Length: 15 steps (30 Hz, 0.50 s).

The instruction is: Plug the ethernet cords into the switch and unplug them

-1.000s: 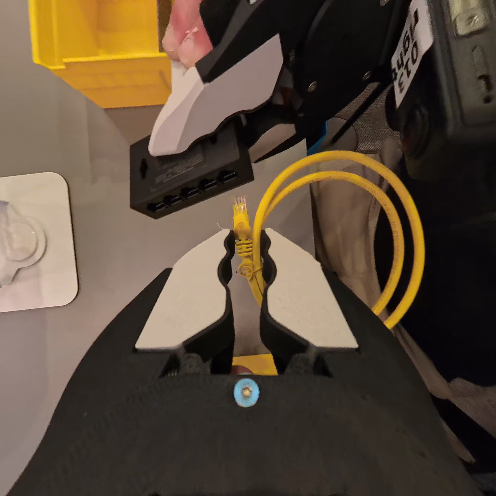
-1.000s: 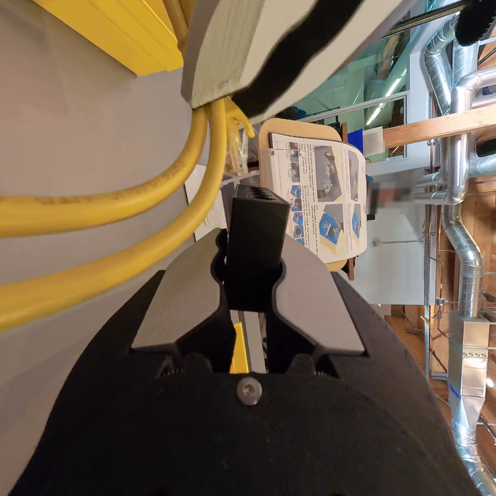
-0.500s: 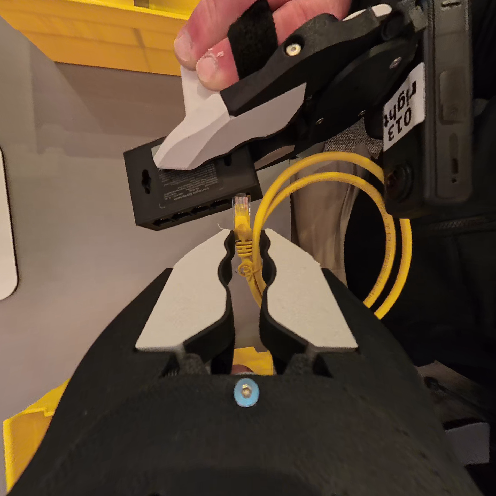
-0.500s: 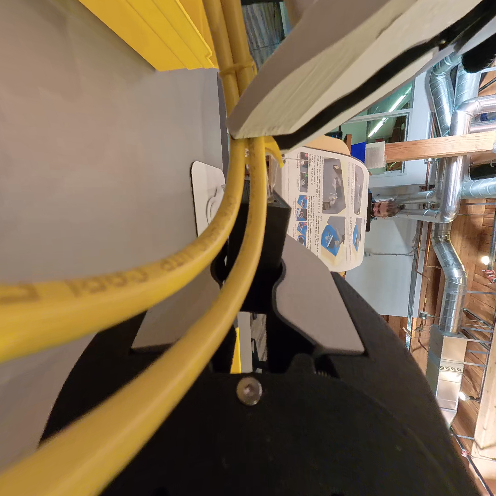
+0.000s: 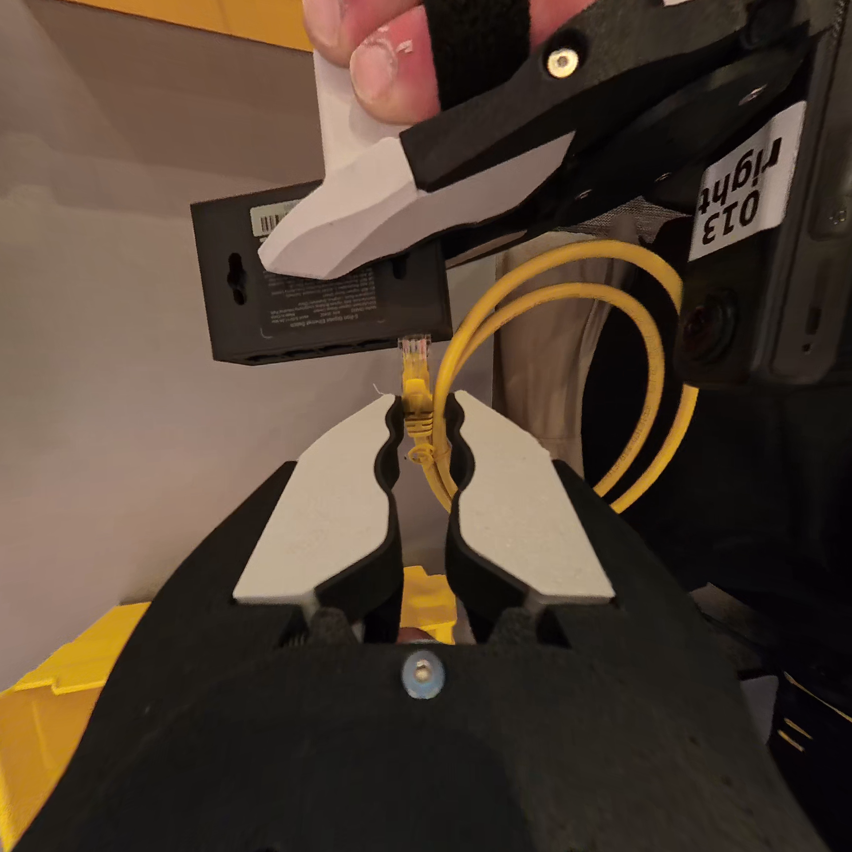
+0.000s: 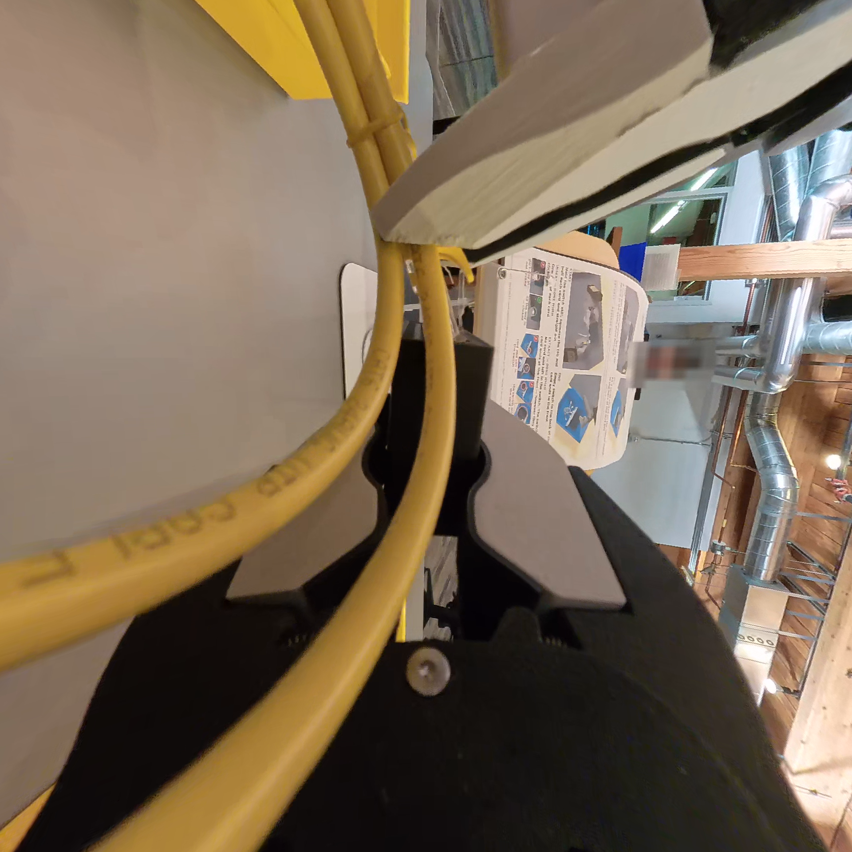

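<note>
In the left wrist view, my left gripper (image 5: 422, 405) is shut on the yellow ethernet cord (image 5: 645, 369) just behind its clear plug (image 5: 415, 350). The plug tip touches the port row at the right end of the black switch (image 5: 322, 304). I cannot tell how deep it sits. The right gripper holds the switch in the air, one grey finger (image 5: 350, 230) across its labelled face. In the right wrist view, my right gripper (image 6: 435, 415) is shut on the switch (image 6: 470, 396). The looped cord (image 6: 322, 442) crosses in front of it, and the left gripper's finger (image 6: 553, 138) is above.
A grey tabletop (image 5: 92, 369) lies behind the switch. A yellow bin (image 5: 46, 719) is at the lower left, and a yellow bin (image 6: 322, 46) is at the top of the right wrist view. A white card (image 6: 352, 322) lies on the table. An instruction sheet (image 6: 581, 369) stands beyond. Some 7 cm of space lies between my two pairs of fingers.
The plug and the switch have come together: the gap a second ago is gone and the plug tip is at the rightmost port. The cord loop has swung across the right wrist view.
</note>
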Each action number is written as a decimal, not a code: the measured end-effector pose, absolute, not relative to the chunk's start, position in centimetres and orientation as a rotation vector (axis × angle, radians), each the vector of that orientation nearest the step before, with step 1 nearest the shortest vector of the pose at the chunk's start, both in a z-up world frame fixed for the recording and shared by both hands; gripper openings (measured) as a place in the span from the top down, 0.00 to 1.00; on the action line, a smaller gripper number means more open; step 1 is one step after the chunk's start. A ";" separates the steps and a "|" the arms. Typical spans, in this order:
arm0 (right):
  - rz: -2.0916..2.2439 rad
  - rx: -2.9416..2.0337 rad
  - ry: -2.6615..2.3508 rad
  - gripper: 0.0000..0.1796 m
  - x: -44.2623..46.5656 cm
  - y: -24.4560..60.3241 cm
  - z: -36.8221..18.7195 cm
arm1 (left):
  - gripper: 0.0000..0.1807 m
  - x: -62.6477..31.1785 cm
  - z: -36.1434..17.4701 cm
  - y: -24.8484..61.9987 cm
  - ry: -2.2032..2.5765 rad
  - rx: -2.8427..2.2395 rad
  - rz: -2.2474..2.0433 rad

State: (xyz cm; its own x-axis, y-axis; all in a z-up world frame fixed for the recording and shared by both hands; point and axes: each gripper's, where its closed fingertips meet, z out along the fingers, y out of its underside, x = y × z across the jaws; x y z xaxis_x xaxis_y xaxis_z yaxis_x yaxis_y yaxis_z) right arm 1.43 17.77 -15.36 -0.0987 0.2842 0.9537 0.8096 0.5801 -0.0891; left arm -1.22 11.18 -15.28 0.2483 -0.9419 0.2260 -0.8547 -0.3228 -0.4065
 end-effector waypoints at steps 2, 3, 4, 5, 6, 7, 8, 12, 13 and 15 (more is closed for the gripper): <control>-0.587 -0.912 -1.672 0.84 1.3 17.7 -15.6 | 0.91 -1.4 -15.6 10.9 1.718 -2.342 -0.652; -0.603 -0.900 -1.678 0.84 1.2 17.6 -15.7 | 0.91 -1.6 -15.8 10.9 1.724 -2.367 -0.649; -0.615 -0.888 -1.686 0.84 1.0 17.5 -15.9 | 0.91 -1.7 -16.1 10.8 1.727 -2.389 -0.655; -0.623 -0.884 -1.694 0.84 1.0 17.5 -16.2 | 0.91 -1.7 -16.3 10.7 1.731 -2.404 -0.666; -0.636 -0.877 -1.699 0.84 0.9 17.5 -16.4 | 0.91 -1.8 -16.5 10.7 1.740 -2.421 -0.675; -0.662 -0.862 -1.708 0.84 0.8 17.5 -16.6 | 0.91 -1.9 -16.8 10.7 1.745 -2.437 -0.672; -0.686 -0.847 -1.725 0.83 0.8 17.6 -16.9 | 0.91 -1.9 -17.1 10.7 1.750 -2.451 -0.673; -0.733 -0.808 -1.772 0.58 0.7 17.7 -17.5 | 0.91 -1.5 -17.6 10.6 1.768 -2.460 -0.677; -0.737 -0.801 -1.781 0.46 0.8 17.7 -17.5 | 0.91 -1.4 -17.7 10.7 1.759 -2.452 -0.677; -0.718 -0.815 -1.784 0.22 1.0 17.7 -17.5 | 0.91 -1.1 -17.5 10.9 1.744 -2.423 -0.688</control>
State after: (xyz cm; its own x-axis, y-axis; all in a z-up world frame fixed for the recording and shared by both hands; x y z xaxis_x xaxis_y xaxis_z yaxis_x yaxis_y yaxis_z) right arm 0.99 17.74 -17.49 -0.2678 0.1996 0.9426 0.7969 0.5957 0.1003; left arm -1.14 10.92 -17.48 0.2524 -0.9166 0.3101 -0.8815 -0.3500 -0.3169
